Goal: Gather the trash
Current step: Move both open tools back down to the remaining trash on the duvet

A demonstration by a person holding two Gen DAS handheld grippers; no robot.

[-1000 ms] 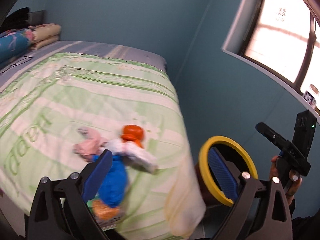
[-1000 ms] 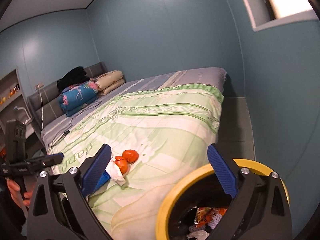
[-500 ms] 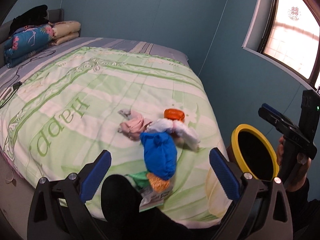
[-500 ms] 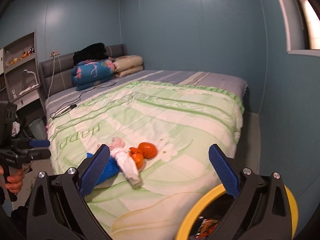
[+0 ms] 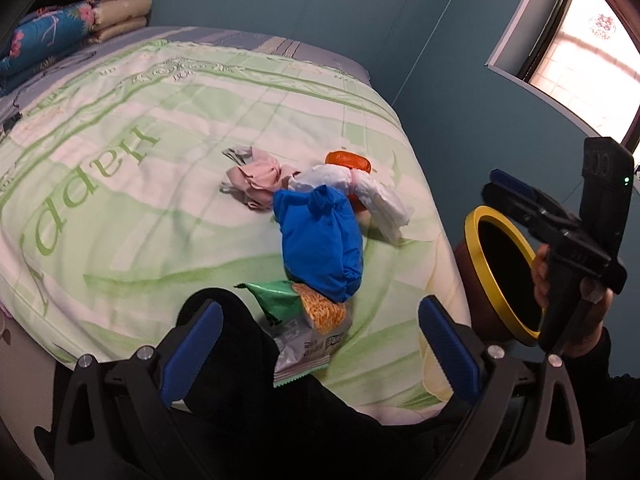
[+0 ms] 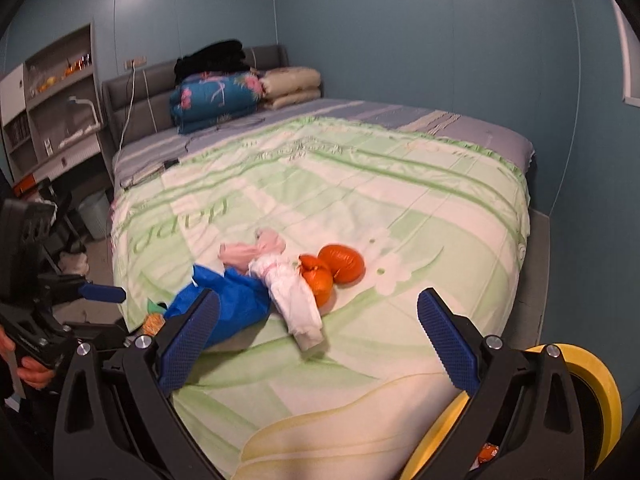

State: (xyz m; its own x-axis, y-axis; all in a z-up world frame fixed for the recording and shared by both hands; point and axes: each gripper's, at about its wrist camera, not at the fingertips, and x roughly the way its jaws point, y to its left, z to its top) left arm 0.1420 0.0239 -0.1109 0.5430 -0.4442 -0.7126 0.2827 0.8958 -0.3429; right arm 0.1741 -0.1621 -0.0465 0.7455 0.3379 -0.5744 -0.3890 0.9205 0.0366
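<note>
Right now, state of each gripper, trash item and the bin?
Left gripper: open, empty.
Right gripper: open, empty.
Tied blue plastic bag: knotted shut, lying on the green bedspread.
White plastic bag: bunched, on the bedspread.
Orange bags: beside the white bag.
Pink crumpled bag: on the bedspread.
Snack wrapper: partly under the blue bag.
Yellow-rimmed bin: open.

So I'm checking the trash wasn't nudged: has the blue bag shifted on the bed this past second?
Cannot tell for sure; the blue bag still overlaps the white bundle, so only the camera seems to have moved.
</note>
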